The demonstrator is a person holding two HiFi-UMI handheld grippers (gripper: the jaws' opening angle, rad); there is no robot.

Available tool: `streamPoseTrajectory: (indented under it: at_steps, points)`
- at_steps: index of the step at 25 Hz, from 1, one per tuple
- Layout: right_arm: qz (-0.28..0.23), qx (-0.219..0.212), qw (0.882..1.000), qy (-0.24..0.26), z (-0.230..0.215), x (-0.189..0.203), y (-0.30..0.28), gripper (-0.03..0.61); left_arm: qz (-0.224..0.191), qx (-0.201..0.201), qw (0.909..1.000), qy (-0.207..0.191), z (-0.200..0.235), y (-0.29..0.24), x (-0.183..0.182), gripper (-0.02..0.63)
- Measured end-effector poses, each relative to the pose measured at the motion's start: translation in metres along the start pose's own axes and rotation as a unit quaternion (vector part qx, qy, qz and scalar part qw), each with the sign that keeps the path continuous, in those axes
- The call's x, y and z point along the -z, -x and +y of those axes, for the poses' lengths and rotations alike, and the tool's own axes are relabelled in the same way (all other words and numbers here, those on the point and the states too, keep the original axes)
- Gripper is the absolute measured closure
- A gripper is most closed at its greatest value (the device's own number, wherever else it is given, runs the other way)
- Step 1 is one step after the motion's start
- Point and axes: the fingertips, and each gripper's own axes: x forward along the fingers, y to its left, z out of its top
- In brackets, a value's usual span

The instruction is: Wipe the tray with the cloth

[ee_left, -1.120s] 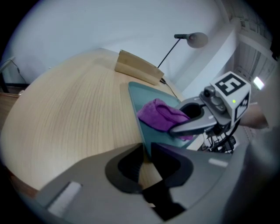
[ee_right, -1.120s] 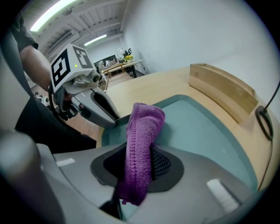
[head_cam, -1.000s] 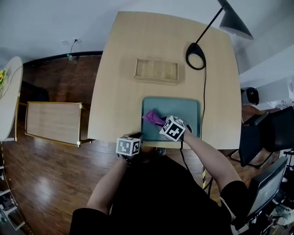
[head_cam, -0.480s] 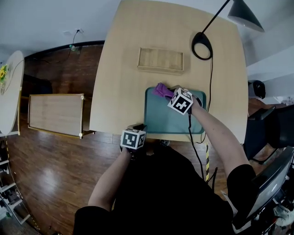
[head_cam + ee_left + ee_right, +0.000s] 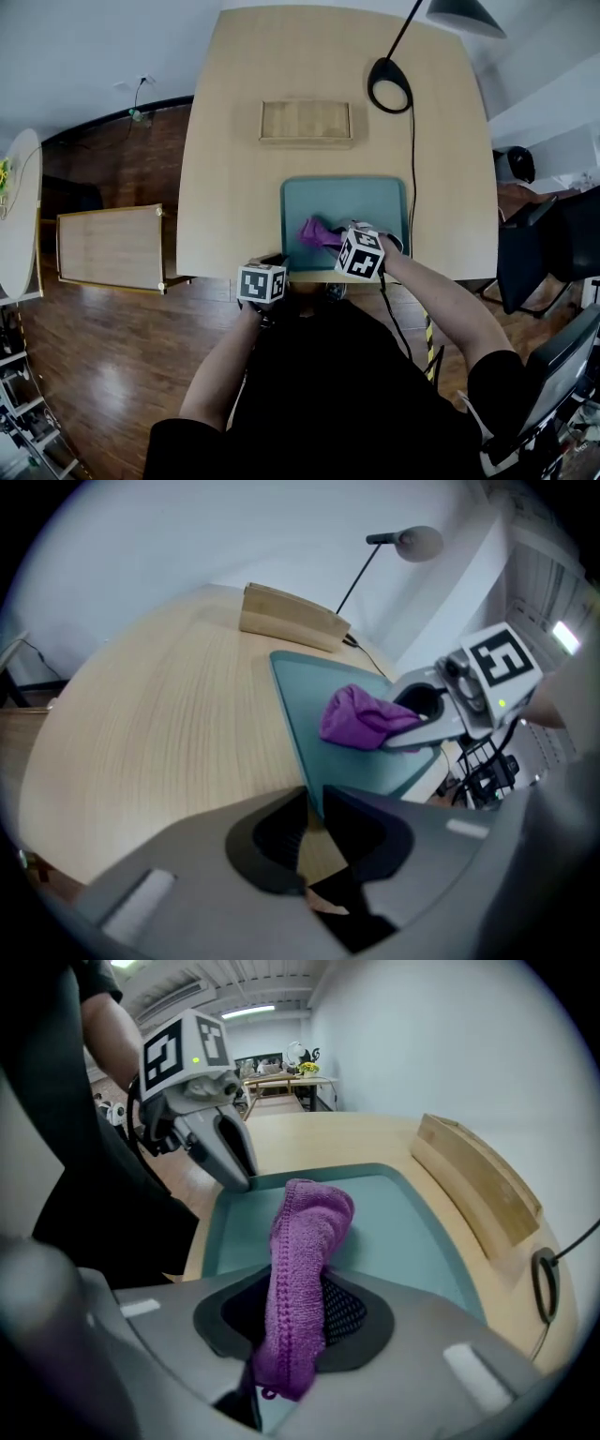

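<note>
1. In the head view, a teal rectangular tray lies at the near edge of a light wooden worktop. A purple knitted cloth sits on the tray's near-left part.
2. The right gripper is clamped on the cloth. Only its own view shows this plainly: the fabric runs as a folded ridge between both jaws, and its free end lies bunched on the tray floor ahead.
3. The left gripper sits at the tray's near-left corner. In its own view the jaws stand almost together, with the corner of the rim running into the narrow gap between them, so it is closed on the tray. The right gripper view shows the same grip from across the tray, with the jaw tips on the rim.
4. The left gripper view shows from the side that the right gripper tilts down onto the cloth. The head view hides this under the marker cube.
5. Beyond the tray and apart from it lies a shallow wooden box. The round base of a black desk lamp stands to the box's right, and only the head view shows the lamp's cable running past the tray's right side.
</note>
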Motion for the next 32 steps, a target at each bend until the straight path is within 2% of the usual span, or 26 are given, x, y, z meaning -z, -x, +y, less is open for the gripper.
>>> streamPoseTrajectory:
  at_steps: [5,10,14,18,24,28,32]
  points:
    - [0.000,-0.024,1.000,0.002,0.043,0.012,0.003,0.476,0.003,-0.005,1.0000,-0.004,0.001,-0.003,0.001,0.535]
    - [-0.002,-0.040,0.999,-0.037,0.047,0.017,0.004,0.479,0.016,-0.016,0.9996,-0.018,-0.001,-0.005,0.002,0.534]
    - [-0.003,-0.041,0.999,-0.019,0.043,0.016,0.005,0.479,0.016,-0.018,0.9995,-0.022,-0.001,-0.005,0.001,0.534]
    - [0.002,-0.002,1.000,-0.020,0.006,0.019,0.007,0.479,0.012,-0.023,0.9995,-0.019,-0.002,-0.003,0.002,0.534]
    - [0.035,0.065,0.997,-0.021,-0.088,0.030,0.013,0.477,0.011,-0.037,0.9989,-0.025,-0.002,0.002,0.000,0.534]
    - [0.068,0.084,0.994,-0.001,-0.134,0.036,0.020,0.477,0.001,-0.034,0.9990,-0.030,-0.003,0.004,-0.004,0.534]
    - [0.075,0.081,0.994,0.024,-0.144,0.039,0.019,0.476,0.002,-0.038,0.9990,-0.023,0.001,0.006,-0.003,0.534]
